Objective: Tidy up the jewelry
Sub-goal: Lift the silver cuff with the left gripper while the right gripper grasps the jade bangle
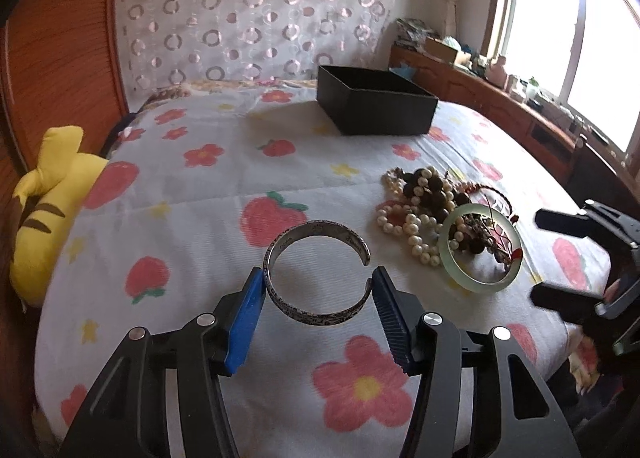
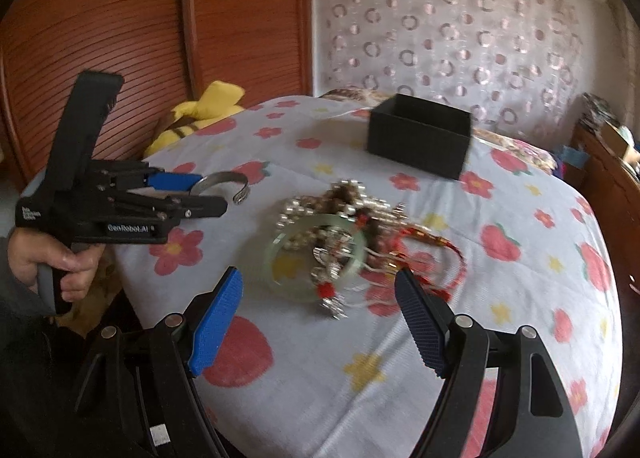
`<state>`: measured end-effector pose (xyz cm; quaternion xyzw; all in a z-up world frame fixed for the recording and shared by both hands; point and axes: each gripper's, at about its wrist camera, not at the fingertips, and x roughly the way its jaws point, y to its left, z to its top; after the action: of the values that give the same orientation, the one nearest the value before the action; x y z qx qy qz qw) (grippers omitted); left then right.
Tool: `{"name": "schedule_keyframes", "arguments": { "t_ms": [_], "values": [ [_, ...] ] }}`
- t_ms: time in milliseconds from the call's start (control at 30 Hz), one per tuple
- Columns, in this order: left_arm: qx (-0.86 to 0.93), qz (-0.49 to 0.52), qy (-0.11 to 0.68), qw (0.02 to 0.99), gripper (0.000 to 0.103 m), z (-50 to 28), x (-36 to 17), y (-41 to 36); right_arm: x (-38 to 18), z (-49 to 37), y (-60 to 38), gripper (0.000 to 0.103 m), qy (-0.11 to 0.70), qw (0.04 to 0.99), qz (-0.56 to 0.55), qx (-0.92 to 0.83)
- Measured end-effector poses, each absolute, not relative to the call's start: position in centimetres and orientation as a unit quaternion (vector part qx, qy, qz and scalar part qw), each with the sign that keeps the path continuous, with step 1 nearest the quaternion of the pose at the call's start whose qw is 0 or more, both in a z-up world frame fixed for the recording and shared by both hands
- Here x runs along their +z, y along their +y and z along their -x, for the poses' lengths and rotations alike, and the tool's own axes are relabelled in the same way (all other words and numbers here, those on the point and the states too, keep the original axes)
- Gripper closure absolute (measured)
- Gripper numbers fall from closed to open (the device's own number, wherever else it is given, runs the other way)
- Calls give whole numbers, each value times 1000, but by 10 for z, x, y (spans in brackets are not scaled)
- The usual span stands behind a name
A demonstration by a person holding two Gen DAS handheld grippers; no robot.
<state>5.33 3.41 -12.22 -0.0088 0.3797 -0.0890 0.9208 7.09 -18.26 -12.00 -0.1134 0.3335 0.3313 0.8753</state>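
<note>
My left gripper point(image 1: 316, 282) is shut on a silver cuff bracelet point(image 1: 316, 312) and holds it above the flowered bedsheet; it also shows in the right wrist view point(image 2: 212, 194) with the cuff point(image 2: 224, 180) between its pads. A pile of jewelry point(image 1: 432, 198) lies to the right: pearl strands, dark wooden beads, a pale green jade bangle point(image 1: 480, 282) and red cords. My right gripper point(image 2: 318, 290) is open and empty, just in front of the bangle point(image 2: 280, 282) and the pile point(image 2: 352, 210). An open black box point(image 1: 376, 106) stands at the far side of the bed point(image 2: 420, 138).
A yellow striped plush toy point(image 1: 48, 194) lies at the bed's left edge by the wooden wardrobe point(image 2: 140, 38). A wooden shelf with clutter point(image 1: 500, 74) runs under the window on the right. A patterned curtain point(image 1: 256, 10) hangs behind the bed.
</note>
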Motion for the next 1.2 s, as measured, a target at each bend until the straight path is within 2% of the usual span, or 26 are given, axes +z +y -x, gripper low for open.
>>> {"name": "schedule_keyframes", "arguments": {
  "t_ms": [567, 633, 667, 1200],
  "values": [
    [-82, 28, 366, 927, 50, -43, -121, 50, -139, -95, -136, 20, 360, 855, 208, 310],
    [-83, 29, 366, 927, 50, -43, -121, 52, -140, -96, -136, 26, 358, 858, 215, 301],
    [-83, 30, 365, 927, 50, -43, -121, 52, -139, -97, -137, 29, 357, 859, 215, 298],
    [-93, 32, 353, 930, 50, -46, -111, 44, -103, -91, -172, 29, 326, 878, 159, 314]
  ]
}}
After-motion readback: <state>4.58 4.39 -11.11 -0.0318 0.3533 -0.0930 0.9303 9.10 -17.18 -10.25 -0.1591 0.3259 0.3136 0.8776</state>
